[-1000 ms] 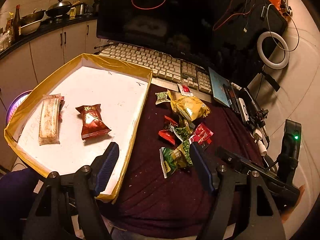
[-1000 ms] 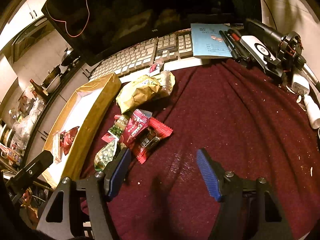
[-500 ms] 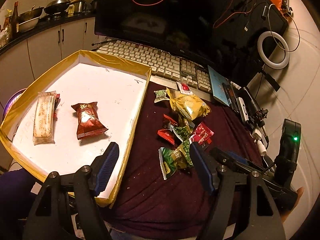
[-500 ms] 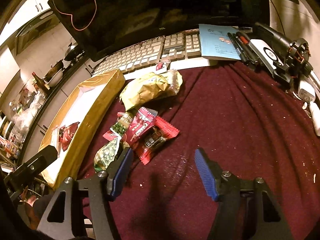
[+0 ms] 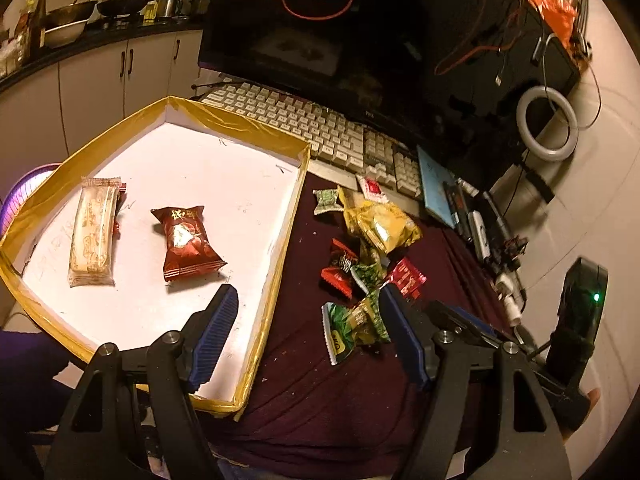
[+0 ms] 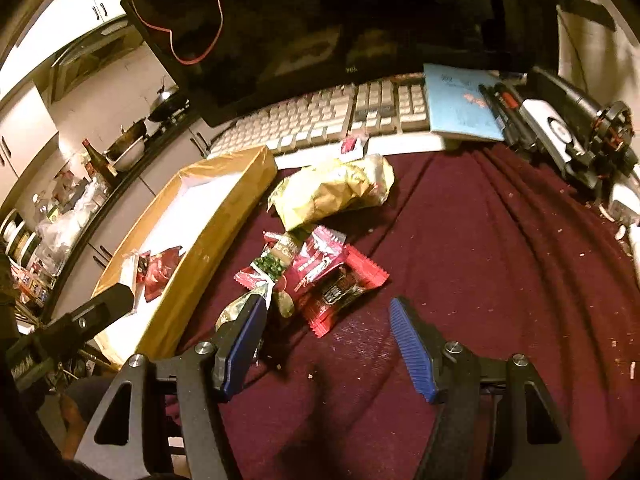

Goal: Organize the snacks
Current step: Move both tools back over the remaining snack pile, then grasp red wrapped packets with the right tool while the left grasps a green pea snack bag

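Observation:
A pile of snack packets (image 5: 368,276) lies on the maroon cloth, also in the right wrist view (image 6: 316,272): a yellow bag (image 5: 380,228) (image 6: 332,196), red packets (image 6: 336,288) and green packets (image 5: 356,324). A yellow-rimmed white tray (image 5: 276,256) (image 6: 208,248) holds a dark red packet (image 5: 186,244) and a pale wafer bar (image 5: 92,232). My left gripper (image 5: 308,320) is open and empty over the tray's right edge. My right gripper (image 6: 328,320) is open and empty, just short of the red packets.
A keyboard (image 5: 316,132) and a dark monitor (image 5: 360,40) stand behind the snacks. A blue notebook (image 6: 460,108), pens and devices (image 6: 560,132) lie at the right. A ring light (image 5: 548,124) stands far right. Kitchen counter with pots (image 5: 100,4) is at the back left.
The right gripper has moved forward toward the snack pile, its left finger now beside the green packet. The left gripper has shifted slightly; both stay open.

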`<state>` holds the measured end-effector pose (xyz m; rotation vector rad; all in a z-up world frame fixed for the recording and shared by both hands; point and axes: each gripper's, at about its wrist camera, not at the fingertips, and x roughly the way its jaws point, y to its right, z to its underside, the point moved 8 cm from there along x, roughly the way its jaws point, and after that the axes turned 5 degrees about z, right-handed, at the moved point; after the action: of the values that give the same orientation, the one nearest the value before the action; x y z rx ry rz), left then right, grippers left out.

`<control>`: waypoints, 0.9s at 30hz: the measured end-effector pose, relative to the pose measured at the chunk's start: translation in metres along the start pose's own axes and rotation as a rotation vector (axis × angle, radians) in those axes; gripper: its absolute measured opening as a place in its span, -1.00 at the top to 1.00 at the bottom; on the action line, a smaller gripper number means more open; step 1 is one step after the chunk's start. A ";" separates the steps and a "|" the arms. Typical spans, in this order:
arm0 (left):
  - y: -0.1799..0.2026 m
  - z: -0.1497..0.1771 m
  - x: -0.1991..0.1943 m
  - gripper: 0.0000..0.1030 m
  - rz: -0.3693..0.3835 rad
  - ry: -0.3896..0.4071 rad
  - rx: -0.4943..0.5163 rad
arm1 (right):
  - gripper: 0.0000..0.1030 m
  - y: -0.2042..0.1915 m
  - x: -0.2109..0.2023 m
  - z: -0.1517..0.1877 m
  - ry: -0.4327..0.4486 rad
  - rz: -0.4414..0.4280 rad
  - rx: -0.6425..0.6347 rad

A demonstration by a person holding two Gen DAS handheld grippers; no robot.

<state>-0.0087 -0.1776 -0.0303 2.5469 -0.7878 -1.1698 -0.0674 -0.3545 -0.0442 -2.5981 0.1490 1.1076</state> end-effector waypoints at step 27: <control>0.045 0.036 0.044 -0.41 -0.002 -0.148 0.238 | 0.64 -0.009 0.045 -0.022 -0.031 -0.088 0.040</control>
<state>-0.0295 -0.2391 -0.0626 2.6701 -1.0153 -1.3516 -0.0188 -0.3519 -0.0602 -2.5250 0.0495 1.1024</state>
